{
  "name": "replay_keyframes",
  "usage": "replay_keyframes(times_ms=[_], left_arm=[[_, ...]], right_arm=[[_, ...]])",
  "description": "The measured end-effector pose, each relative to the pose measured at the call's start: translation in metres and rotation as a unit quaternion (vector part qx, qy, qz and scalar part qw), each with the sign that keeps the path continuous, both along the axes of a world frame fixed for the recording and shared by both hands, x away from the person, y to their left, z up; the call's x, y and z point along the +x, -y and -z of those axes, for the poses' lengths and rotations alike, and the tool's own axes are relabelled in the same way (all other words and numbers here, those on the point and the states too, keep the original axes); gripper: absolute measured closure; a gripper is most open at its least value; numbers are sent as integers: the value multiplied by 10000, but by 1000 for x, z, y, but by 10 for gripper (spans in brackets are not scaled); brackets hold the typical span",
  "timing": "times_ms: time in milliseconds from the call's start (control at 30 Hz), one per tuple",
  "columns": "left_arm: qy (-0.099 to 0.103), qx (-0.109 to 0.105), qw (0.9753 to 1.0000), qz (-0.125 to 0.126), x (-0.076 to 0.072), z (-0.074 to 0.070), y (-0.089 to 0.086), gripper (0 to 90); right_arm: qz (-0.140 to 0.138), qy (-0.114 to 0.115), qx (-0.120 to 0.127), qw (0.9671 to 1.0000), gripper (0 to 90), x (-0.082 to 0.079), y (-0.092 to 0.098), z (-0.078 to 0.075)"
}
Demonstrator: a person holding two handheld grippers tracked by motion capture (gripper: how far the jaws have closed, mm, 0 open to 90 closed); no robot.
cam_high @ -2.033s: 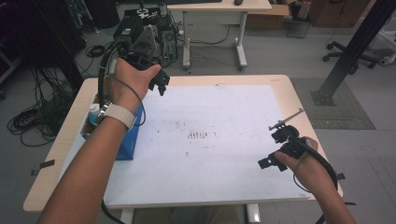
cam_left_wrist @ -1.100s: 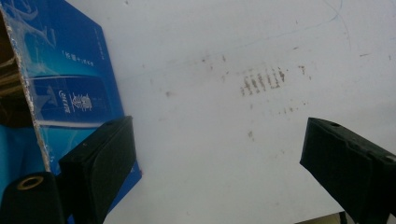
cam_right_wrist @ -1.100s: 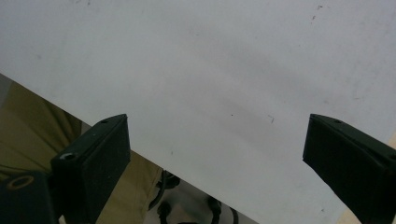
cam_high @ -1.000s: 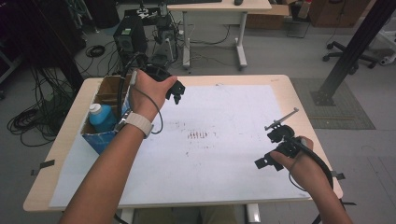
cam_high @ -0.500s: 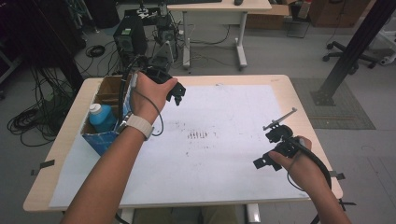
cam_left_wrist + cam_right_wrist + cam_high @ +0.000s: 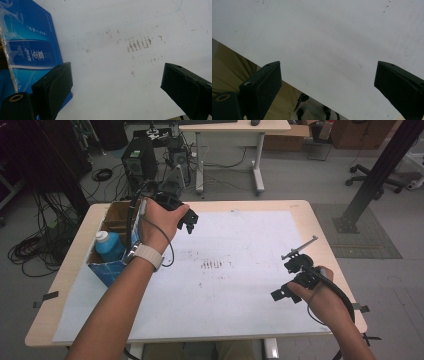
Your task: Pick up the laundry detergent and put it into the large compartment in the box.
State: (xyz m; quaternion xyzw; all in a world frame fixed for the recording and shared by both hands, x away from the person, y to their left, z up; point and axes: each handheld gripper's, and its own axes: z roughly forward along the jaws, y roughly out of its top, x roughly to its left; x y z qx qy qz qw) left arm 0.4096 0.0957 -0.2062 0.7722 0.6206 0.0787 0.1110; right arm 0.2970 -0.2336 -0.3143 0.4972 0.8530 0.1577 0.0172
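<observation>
Blue box (image 6: 111, 265): one | bottle (image 6: 106, 245): one inside | left gripper (image 6: 189, 222), right gripper (image 6: 286, 280): jaws wide apart, empty

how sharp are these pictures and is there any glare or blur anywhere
High view: evenly lit, slightly soft, no glare on the white sheet. Left gripper view: blue box print and smudge marks readable, near jaws soft. Right gripper view: bare sheet with a faint shadow band, jaws blurred.

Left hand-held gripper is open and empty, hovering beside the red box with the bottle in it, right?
Not quite: the box is blue, not red, as the high view and the left gripper view show. The rest holds: the left hand-held gripper is open and empty beside it, and the bottle stands in the box.
</observation>
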Motion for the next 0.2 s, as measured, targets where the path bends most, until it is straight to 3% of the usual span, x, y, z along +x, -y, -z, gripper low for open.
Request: replay_keyframes(times_ms=[200], left_arm=[[-20, 3, 10000, 27, 0, 0, 0, 105]], right_arm=[[-20, 15, 13, 10000, 78, 0, -1, 0]])
